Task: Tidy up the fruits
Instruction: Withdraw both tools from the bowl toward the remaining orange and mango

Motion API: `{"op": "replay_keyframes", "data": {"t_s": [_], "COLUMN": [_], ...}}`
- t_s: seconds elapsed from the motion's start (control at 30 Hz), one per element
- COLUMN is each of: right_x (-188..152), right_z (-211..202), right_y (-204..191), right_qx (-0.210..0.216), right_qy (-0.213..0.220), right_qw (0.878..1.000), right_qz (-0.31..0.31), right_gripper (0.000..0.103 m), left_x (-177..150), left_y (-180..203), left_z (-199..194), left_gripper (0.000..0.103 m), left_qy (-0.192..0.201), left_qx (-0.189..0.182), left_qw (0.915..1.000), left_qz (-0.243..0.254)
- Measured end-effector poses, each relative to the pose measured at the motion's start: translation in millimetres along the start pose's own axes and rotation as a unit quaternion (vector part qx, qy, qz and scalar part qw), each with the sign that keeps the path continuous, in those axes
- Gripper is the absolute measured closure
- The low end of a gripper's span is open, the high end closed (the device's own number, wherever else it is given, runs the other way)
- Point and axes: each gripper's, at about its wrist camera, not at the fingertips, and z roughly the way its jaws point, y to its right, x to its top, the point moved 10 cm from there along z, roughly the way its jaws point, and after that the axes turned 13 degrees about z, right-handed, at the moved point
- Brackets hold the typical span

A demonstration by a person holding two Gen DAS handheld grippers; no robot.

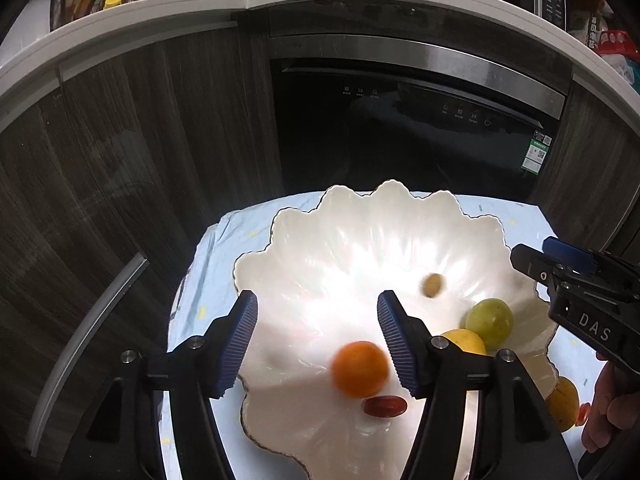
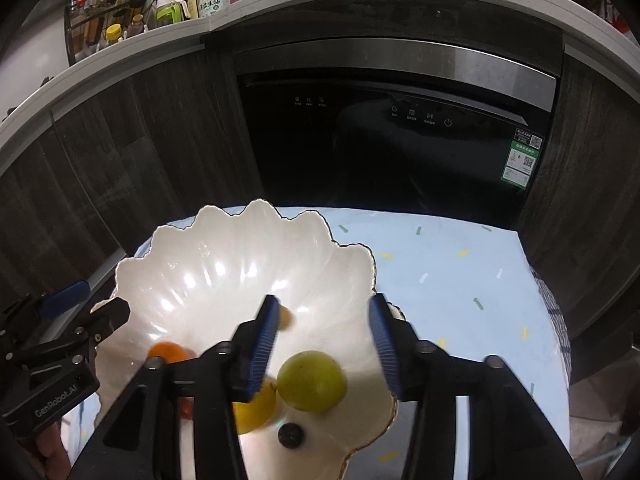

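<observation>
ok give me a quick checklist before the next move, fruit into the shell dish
1. Left claw open and empty: ok.
2. Right claw open and empty: ok.
3. Orange fruit settled in the shell dish: cannot tell, it looks blurred.
4. Green fruit inside the dish: ok.
5. All fruit in the dish: not ok, a yellow-orange fruit lies outside its rim on the cloth.

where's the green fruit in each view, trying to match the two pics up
Left wrist view: the green fruit sits in the white scalloped bowl, right of the right finger, touching a yellow fruit.
Right wrist view: the green fruit lies low in the middle, between the two fingers, beside the yellow fruit.
Shared landmark: the black oven door behind the bowl.
</observation>
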Motion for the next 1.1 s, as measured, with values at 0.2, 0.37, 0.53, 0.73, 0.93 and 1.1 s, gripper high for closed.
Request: {"op": "replay_keyframes", "data": {"t_s": [0.2, 0.37, 0.53, 0.73, 0.93, 1.1], "right_x": [-1, -4, -7, -12, -19, -27], "right_z": [-15, -29, -46, -66, -86, -102], "right_y": [-3, -5, -6, -2, 4, 12], "right_qx": [0.004, 0.007, 0.010, 0.013, 0.012, 0.010], "right_qy": [0.008, 0.013, 0.018, 0.026, 0.032, 0.035], "right_qw": [1.000, 1.000, 1.000, 1.000, 0.999, 0.999], "right_qz": [0.002, 0.002, 0.003, 0.007, 0.009, 0.010], "right_gripper": [0.045, 0.045, 0.045, 0.045, 0.045, 0.045], "left_x": [-3, -6, -10, -13, -17, -21], "left_y": [3, 4, 4, 10, 19, 29], "left_z": [-11, -25, -41, -63, -81, -93], "left_gripper": [0.036, 0.032, 0.030, 0.026, 0.023, 0.022], "left_qy": [-0.002, 0.001, 0.004, 0.014, 0.021, 0.025], "left_qx": [0.000, 0.005, 0.010, 0.012, 0.012, 0.009], "left_qw": [1.0000, 1.0000, 0.9999, 0.9998, 0.9997, 0.9996], "left_qz": [0.000, -0.002, -0.006, -0.003, 0.003, 0.009]}}
